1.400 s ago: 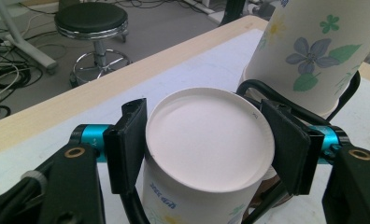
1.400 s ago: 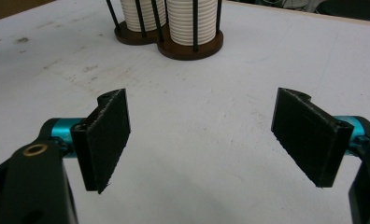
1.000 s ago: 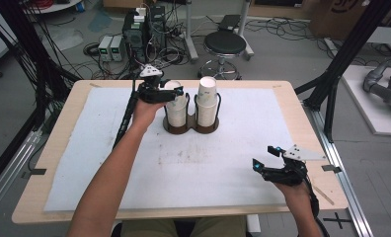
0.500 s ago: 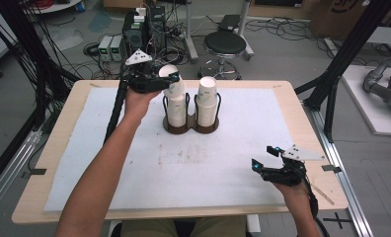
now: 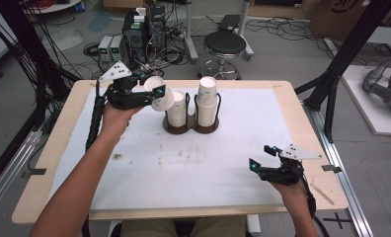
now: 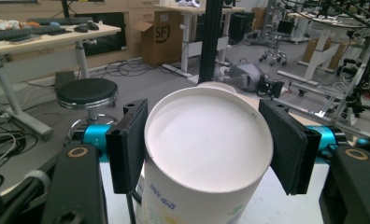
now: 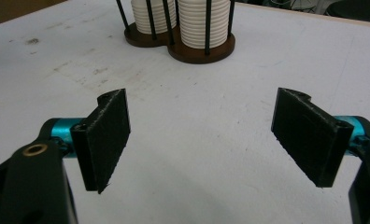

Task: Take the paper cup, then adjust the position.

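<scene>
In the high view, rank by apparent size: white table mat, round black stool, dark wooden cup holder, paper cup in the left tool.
1. White table mat
2. Round black stool
3. Dark wooden cup holder
4. White paper cup

The stool stands farther off, so its rank is unsure.

Paper cup (image 6: 206,158) base cut off — print on its side unreadable.

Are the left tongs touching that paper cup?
Touching: in the left gripper view, the left tongs have both pads pressed against the paper cup.

Even, bright indoor light; soft shadows, pictures slightly blurred, perhaps from compression
</scene>
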The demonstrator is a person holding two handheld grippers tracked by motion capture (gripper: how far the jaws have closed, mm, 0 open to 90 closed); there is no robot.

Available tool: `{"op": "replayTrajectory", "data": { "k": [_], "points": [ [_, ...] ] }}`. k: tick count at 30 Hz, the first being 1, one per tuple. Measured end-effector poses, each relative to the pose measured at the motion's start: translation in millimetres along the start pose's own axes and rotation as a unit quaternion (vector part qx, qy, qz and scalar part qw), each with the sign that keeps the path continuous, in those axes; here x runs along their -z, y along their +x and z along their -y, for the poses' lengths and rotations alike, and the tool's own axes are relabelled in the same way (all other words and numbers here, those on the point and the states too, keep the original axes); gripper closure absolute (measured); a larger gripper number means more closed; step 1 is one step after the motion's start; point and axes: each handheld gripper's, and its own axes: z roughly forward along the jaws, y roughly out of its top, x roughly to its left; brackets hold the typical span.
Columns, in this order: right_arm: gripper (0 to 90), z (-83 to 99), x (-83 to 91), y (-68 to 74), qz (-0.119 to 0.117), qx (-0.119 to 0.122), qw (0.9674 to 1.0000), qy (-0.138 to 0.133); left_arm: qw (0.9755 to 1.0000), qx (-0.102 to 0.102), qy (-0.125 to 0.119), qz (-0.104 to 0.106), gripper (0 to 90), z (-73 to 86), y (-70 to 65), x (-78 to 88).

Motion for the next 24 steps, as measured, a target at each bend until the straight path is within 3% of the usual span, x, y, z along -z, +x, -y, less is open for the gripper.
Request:
{"op": "replayTrajectory", "data": {
  "k": [10,17,24],
  "points": [
    [20.2,-2.7,-8.9,3.4,-0.011,0.006,0.9999,0.003,0.9999,0.013,0.003,0.009,36.0,24.6,-4.4,21.5],
    [20.2,-5.3,-14.1,3.7,-0.013,0.006,0.9998,0.011,0.9996,0.01,0.006,0.025,35.9,38.7,-7.1,21.9],
    [20.2,-6.3,-15.2,6.9,-0.018,0.007,0.9998,0.006,0.9989,0.005,0.003,0.047,35.8,49.0,-19.6,19.0]
  ]
}}
